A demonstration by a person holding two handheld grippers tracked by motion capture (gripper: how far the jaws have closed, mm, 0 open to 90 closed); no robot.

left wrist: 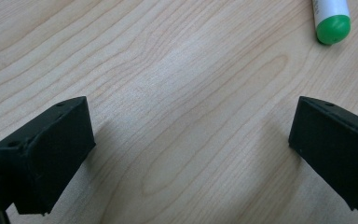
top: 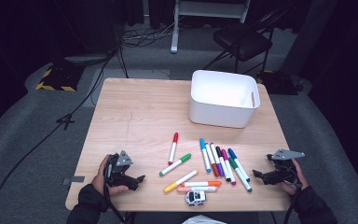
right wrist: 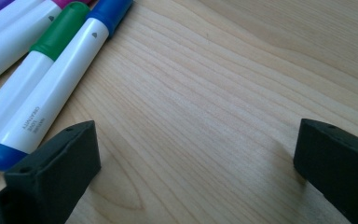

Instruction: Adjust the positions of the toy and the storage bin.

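Left gripper: jaws spread wide with bare wood between them — holding nothing, low over the table, well left of the marker cluster.
Right gripper: jaws equally wide apart and empty, just right of the marker cluster; in the right gripper view its jaw on the picture's left sits just beside the blue marker's end without gripping it.
Marker cluster: blue, red, black, purple, magenta and green markers lying side by side, flat on the table.
Blue marker: the cluster's outermost marker on the right gripper's side, a green marker against it.
Green-capped marker: lies alone between the left gripper and the cluster — its green tip shows in the left gripper view.
Red marker: left of the cluster, apart.
Yellow marker: below-left of the cluster, beside an orange marker.
Toy car: near edge, below the cluster.
White bin: beyond the cluster, upright.
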